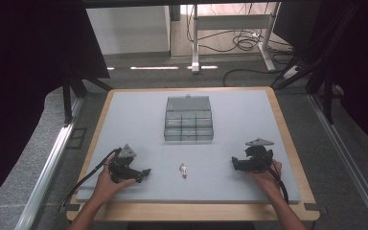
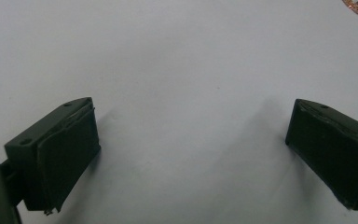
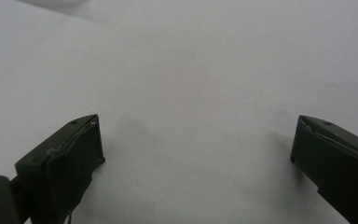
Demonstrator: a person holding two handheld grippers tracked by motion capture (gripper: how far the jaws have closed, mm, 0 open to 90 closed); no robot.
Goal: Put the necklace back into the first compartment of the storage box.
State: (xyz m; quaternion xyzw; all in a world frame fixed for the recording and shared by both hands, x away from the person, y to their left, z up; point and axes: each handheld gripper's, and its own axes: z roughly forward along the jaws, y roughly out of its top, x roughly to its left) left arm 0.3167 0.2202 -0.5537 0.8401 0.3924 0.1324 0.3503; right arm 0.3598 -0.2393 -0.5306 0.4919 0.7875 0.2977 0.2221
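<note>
High view overlooks the mat [image 1: 139, 115]; gripper views skim it closely.

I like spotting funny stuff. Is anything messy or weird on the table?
Nothing looks spilled or broken. One small item lies alone on the grey mat, apart from the clear compartment box behind it.

Both forearms are bare, with no sleeves showing. The left gripper [image 1: 146, 172] is a chunky black tool with a grey three-cornered plate on top and a black cable looping away from it. The right gripper [image 1: 233, 163] is built the same, with a grey plate and a black cable. Up close, each jaw is a dark, blocky wedge with a flat pad and small screw holes on its upper face.
</note>
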